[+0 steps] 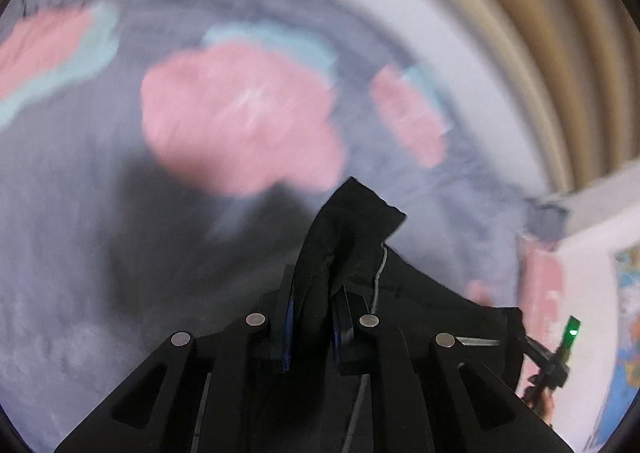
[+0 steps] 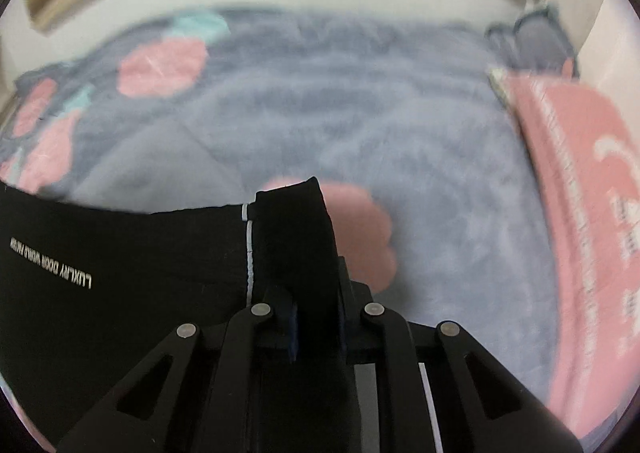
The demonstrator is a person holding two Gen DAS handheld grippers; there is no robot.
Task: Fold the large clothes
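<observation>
A black garment (image 1: 352, 237) with a thin white stripe is held up over a grey-blue bedspread with pink flowers. My left gripper (image 1: 314, 317) is shut on a bunched edge of it; the cloth stretches away to the right toward the other gripper (image 1: 548, 357), seen small at the right edge. In the right wrist view my right gripper (image 2: 318, 317) is shut on another edge of the black garment (image 2: 120, 253), which spreads to the left and carries white lettering. Both views are blurred by motion.
The bedspread (image 2: 360, 113) fills most of both views. A pink pillow or folded cover (image 2: 580, 193) lies at the right. A white wall and beige curtain or headboard (image 1: 540, 33) stand beyond the bed.
</observation>
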